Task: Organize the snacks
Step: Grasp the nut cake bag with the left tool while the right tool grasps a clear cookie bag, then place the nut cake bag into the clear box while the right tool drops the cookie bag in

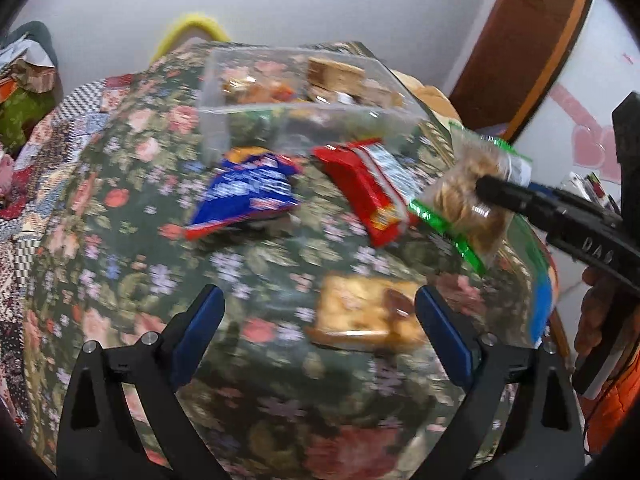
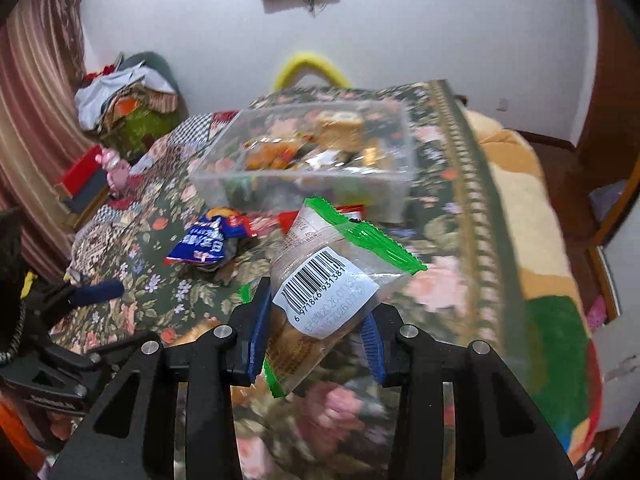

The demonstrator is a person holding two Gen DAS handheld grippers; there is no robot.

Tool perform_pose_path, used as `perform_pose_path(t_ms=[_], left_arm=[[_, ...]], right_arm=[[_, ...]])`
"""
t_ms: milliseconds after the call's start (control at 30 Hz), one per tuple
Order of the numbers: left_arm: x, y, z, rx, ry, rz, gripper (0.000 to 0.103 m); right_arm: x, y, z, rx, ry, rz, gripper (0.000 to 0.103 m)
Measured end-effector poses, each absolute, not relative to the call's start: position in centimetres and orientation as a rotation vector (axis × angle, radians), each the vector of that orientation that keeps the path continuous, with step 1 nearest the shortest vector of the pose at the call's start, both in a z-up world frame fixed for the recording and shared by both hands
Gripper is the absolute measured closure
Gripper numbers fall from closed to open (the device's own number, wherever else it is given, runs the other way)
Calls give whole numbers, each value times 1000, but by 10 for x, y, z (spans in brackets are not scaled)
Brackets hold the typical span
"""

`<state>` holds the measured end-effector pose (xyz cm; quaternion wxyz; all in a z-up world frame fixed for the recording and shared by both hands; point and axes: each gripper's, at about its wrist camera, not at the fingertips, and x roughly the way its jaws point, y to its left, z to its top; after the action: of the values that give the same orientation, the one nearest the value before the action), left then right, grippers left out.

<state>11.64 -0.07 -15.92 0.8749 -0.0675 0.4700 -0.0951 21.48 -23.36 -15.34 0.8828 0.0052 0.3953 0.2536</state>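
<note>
My right gripper [image 2: 316, 320] is shut on a clear green-edged packet of biscuits [image 2: 320, 280] with a barcode label, held above the flowered cloth. In the left wrist view that packet [image 1: 472, 196] hangs at the right, pinched by the right gripper [image 1: 492, 192]. My left gripper [image 1: 320, 332] is open over a yellow cake packet [image 1: 360, 320] lying on the cloth. A blue packet [image 1: 248, 196] and a red packet [image 1: 368, 188] lie in front of the clear plastic box [image 1: 224, 120], which holds several snacks. The box [image 2: 400, 184] is also in the right wrist view, with the blue packet [image 2: 204, 244] before it.
The flowered cloth [image 1: 160, 280] covers a bed, with a patchwork cover [image 2: 176, 144] to the left. A yellow blanket [image 2: 520, 200] lies on the right side, near a wooden door frame [image 1: 528, 40]. Piled cloth [image 2: 124, 96] lies at the back left.
</note>
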Motion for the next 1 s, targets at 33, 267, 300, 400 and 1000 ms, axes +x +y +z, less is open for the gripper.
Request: perform_pose_path(t_ms=[33,267,300,400,1000], left_arm=[[117,-8,-162,-134,991,-211,6],[128,-49,-190,-28,1052,-224,6],[129,-50,-193,-21,1056,-215,6],[135,-49,-203,-40,1058,-185,6],[148,-1,-149,-111,881,-183,32]], right_arm=[[214,-239,-153,17,821,524,66],[207,-266,-155,52,827,498,66],[207,-268,-155,57,828,497,66],[205,-273,-154,65,823,497,66],[228,-242,-140,62,779,544,66]])
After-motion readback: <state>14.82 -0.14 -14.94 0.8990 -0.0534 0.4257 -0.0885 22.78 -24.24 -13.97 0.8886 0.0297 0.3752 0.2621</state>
